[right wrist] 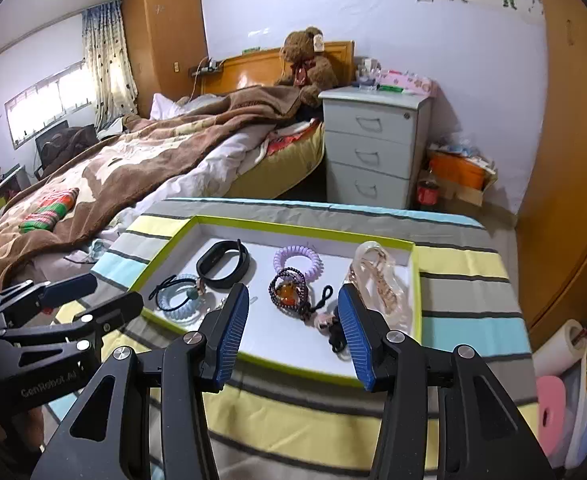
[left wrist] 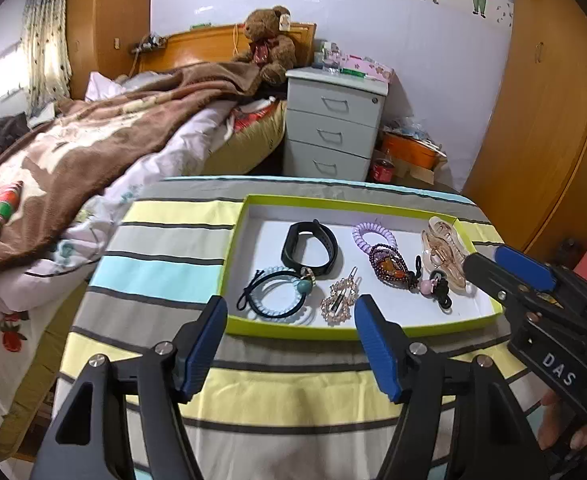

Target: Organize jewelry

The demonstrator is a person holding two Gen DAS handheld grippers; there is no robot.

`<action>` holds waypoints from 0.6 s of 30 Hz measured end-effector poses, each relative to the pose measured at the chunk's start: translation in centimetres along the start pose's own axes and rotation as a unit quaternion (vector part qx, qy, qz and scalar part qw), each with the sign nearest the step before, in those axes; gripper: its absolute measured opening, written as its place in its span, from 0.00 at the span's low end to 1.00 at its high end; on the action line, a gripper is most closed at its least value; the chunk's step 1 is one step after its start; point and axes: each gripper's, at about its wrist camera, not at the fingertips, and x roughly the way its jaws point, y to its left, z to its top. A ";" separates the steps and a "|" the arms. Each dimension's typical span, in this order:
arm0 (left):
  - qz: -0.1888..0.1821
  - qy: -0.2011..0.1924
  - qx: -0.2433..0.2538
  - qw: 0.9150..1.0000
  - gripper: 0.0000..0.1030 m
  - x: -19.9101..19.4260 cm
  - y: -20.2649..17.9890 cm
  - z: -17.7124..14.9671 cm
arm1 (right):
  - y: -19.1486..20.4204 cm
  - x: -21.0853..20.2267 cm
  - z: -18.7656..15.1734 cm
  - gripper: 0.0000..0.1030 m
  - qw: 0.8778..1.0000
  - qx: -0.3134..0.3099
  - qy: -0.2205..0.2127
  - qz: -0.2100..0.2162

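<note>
A shallow white tray with a lime-green rim [left wrist: 249, 200] [right wrist: 416, 280] lies on the striped table. In it are a black wristband [left wrist: 327, 245] [right wrist: 240, 266], a purple coil hair tie [left wrist: 373, 234] [right wrist: 297, 258], a dark beaded bracelet with an amber stone [left wrist: 389, 266] [right wrist: 287, 292], a blue coil tie with black elastic [left wrist: 277, 296] [right wrist: 177, 300], a beaded hair clip [left wrist: 339, 298], a clear claw clip [left wrist: 443, 250] [right wrist: 377, 280] and a small pink-and-black charm [left wrist: 433, 284] [right wrist: 327, 322]. My left gripper [left wrist: 291, 340] is open, just before the tray's near rim. My right gripper [right wrist: 293, 332] is open and empty over the near rim.
The table wears a striped cloth [left wrist: 165, 236] [right wrist: 465, 320]. A bed with a brown blanket [left wrist: 93, 136] lies to the left. A grey drawer unit [left wrist: 333, 128] stands behind. Wooden wardrobes [left wrist: 541, 120] are on the right. A paper roll [right wrist: 561, 346] sits at the far right.
</note>
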 end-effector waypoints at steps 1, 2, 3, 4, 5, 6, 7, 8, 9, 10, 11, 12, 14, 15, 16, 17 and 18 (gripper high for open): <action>0.004 -0.004 0.000 1.000 0.68 -0.5 0.0 -0.2 | 0.1 -0.4 -0.1 0.46 1.000 -0.002 -0.004 -0.003; 0.008 -0.009 0.002 1.000 0.69 -1.1 -0.1 -0.3 | 0.3 -1.0 -0.3 0.46 1.000 -0.004 -0.009 -0.005; 0.010 -0.013 0.003 1.000 0.70 -1.5 -0.2 -0.4 | 0.4 -1.5 -0.4 0.46 1.000 -0.004 -0.012 -0.005; 0.013 -0.017 0.003 1.000 0.71 -1.9 -0.2 -0.6 | 0.5 -2.1 -0.6 0.46 1.000 -0.003 -0.016 -0.006; 0.014 -0.022 0.006 1.000 0.72 -2.4 -0.3 -0.7 | 0.4 -2.5 -0.7 0.46 1.000 -0.002 -0.019 -0.007; 0.014 -0.025 0.006 1.000 0.72 -2.8 -0.3 -0.9 | 0.5 -3.0 -0.7 0.46 1.000 -0.001 -0.023 -0.009; 0.017 -0.028 0.005 0.999 0.74 -3.2 -0.3 -1.0 | 0.5 -3.5 -0.9 0.46 1.000 0.001 -0.027 -0.010; 0.021 -0.031 0.005 0.999 0.75 -3.6 -0.4 -1.2 | 0.5 -3.9 -1.1 0.46 0.999 0.006 -0.030 -0.012; 0.024 -0.034 0.006 0.999 0.76 -3.9 -0.4 -1.3 | 0.6 -4.3 -1.2 0.46 0.999 0.009 -0.033 -0.011; 0.026 -0.039 0.006 0.999 0.77 -4.3 -0.4 -1.6 | 0.6 -4.8 -1.5 0.46 0.999 0.013 -0.036 -0.012; 0.027 -0.040 0.008 0.999 0.77 -4.6 -0.4 -1.7 | 0.6 -5.1 -1.7 0.46 0.999 0.015 -0.038 -0.015; 0.028 -0.041 0.010 0.999 0.77 -4.8 -0.4 -2.0 | 0.5 -5.3 -1.9 0.46 0.999 0.017 -0.040 -0.019; 0.030 -0.045 0.010 0.998 0.77 -5.3 -0.4 -2.5 | 0.5 -5.9 -2.5 0.46 0.999 0.023 -0.043 -0.024; 0.030 -0.046 0.010 0.998 0.77 -5.5 -0.5 -2.8 | 0.4 -6.2 -2.7 0.46 0.998 0.027 -0.044 -0.027; 0.030 -0.047 0.009 0.998 0.78 -5.7 -0.5 -3.1 | 0.4 -6.5 -3.0 0.46 0.998 0.031 -0.045 -0.029; 0.029 -0.046 0.011 0.998 0.78 -5.8 -0.6 -3.3 | 0.3 -6.7 -3.3 0.46 0.998 0.033 -0.047 -0.029; 0.029 -0.045 0.012 0.998 0.79 -5.8 -0.7 -3.5 | 0.3 -6.9 -3.5 0.46 0.998 0.034 -0.047 -0.031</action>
